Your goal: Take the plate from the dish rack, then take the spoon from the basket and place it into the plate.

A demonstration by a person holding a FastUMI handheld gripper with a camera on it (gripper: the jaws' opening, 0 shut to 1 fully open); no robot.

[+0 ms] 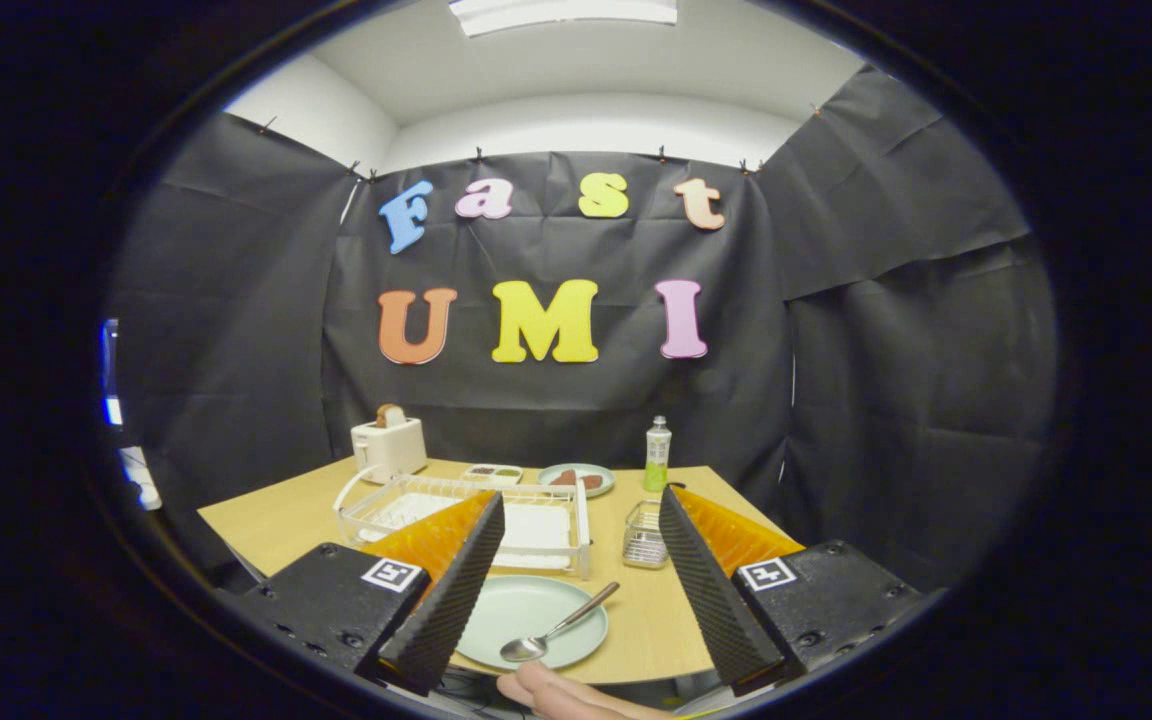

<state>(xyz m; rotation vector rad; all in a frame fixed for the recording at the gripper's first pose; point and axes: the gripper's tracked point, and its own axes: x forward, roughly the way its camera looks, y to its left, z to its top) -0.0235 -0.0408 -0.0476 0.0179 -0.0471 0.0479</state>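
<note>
The tongs (581,520) stand released, their fingers spread wide apart with nothing between the pads. Between and just below the fingers, a pale green plate (526,622) lies flat on the wooden bench (276,520), and a metal spoon (556,630) rests in it, bowl on the plate and handle angled out over the rim. Beyond the plate sits the white dish rack (466,510) (no dishes visible in it), with a small wire basket (644,535) just beside it. Farther back are a toaster (389,445) holding bread, a second plate (577,479) and a green bottle (657,456). A fingertip (561,692) shows below the plate.
</note>
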